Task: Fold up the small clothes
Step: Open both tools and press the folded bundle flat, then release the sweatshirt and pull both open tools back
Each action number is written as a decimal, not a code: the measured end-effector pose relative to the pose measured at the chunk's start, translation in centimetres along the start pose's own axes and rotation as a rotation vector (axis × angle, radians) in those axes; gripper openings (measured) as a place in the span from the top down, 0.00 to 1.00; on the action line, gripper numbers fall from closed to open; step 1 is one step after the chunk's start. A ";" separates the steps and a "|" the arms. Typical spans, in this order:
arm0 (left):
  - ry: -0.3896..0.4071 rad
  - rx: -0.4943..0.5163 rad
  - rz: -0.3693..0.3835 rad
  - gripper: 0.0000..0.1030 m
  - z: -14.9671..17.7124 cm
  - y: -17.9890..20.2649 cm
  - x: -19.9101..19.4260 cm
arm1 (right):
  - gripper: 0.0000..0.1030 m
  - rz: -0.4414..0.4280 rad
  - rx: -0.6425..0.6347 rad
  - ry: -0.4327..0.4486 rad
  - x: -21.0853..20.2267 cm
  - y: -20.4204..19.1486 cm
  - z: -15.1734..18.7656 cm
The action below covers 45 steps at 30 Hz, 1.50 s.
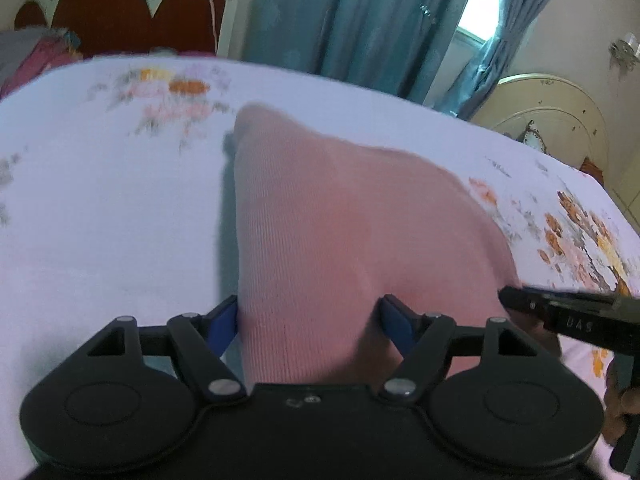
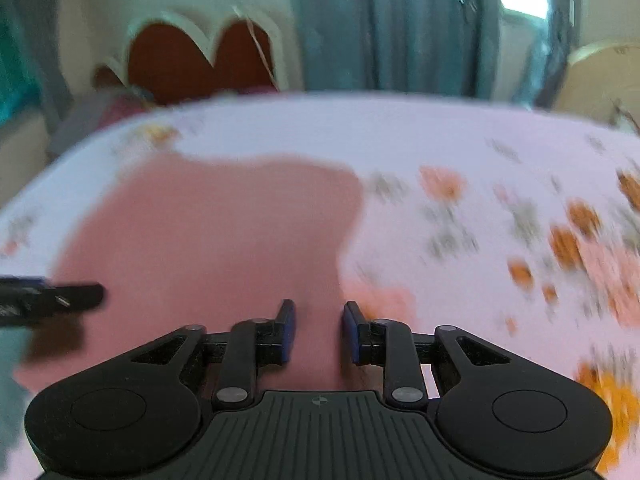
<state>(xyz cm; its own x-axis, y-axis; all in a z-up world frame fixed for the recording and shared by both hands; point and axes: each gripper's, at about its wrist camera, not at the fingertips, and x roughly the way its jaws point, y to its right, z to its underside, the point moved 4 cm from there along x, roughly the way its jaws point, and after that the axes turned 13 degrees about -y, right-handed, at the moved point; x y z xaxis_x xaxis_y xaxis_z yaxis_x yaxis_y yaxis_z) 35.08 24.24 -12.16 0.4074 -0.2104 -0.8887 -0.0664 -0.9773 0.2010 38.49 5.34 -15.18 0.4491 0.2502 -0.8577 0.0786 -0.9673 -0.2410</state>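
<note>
Garment (image 1: 340,220): pink knit cloth, fine ribbing, matt, soft. Bed (image 1: 100,220) sheet: white cloth, smooth, matt, printed flowers in orange and grey. Left gripper (image 1: 310,320): black plastic, matt, slight sheen on round covers; silver metal pins, shiny; fingers (image 1: 224,320) with blue pads, matt. Right gripper (image 2: 318,330): same black plastic, ribbed top plate. Curtains (image 1: 360,16): teal cloth, faint sheen. Headboard (image 1: 132,8): red panels, cream painted frame.

Daylight from the curtained window (image 1: 478,20) glares white, the right wrist view smears with motion blur (fisheye bending both edges), soft shadows fall on the bed (image 1: 100,208).
</note>
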 end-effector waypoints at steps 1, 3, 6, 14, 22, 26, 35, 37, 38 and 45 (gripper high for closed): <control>-0.004 -0.012 0.006 0.28 0.1 -0.1 0.0 | 0.75 -0.009 0.025 0.001 -0.2 0.3 0.1; -0.008 -0.013 -0.001 0.28 0.2 -0.1 -0.2 | 0.75 0.011 0.021 0.009 -1.1 -0.1 0.4; -0.018 0.002 -0.015 0.26 0.7 0.2 -0.3 | 0.75 0.029 -0.002 -0.023 -1.0 -0.5 1.7; -0.021 -0.004 -0.067 0.07 1.4 0.6 -0.6 | 0.75 0.038 0.004 -0.011 -0.5 -0.1 2.9; -0.060 -0.068 -0.182 0.00 2.4 1.1 -0.5 | 0.75 0.028 -0.022 -0.025 -0.9 -0.2 3.1; -0.048 -0.082 -0.239 0.03 2.3 1.5 -1.2 | 0.74 0.040 -0.061 -0.039 -2.0 -0.8 2.8; 0.110 0.047 -0.196 0.02 -1.1 3.3 -2.4 | 0.74 0.006 -0.102 0.126 -4.0 -3.7 -0.9; 0.073 0.047 -0.204 0.05 -1.3 3.1 -0.8 | 0.74 0.010 -0.127 0.107 -2.7 -4.6 -1.2; 0.044 0.037 -0.197 0.06 -1.5 2.7 0.2 | 0.74 0.021 -0.141 0.088 -1.8 -4.8 -1.2; -0.004 -0.045 -0.122 0.00 -0.7 1.1 1.7 | 0.74 0.062 -0.154 0.014 1.2 -4.0 -0.7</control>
<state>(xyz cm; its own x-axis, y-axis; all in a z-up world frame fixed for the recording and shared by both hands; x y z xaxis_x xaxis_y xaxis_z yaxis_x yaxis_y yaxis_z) 36.38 22.85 -13.19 0.4059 -0.0898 -0.9095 0.0250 -0.9937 0.1093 39.32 9.53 -14.96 0.4699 0.1899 -0.8621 0.1850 -0.9761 -0.1142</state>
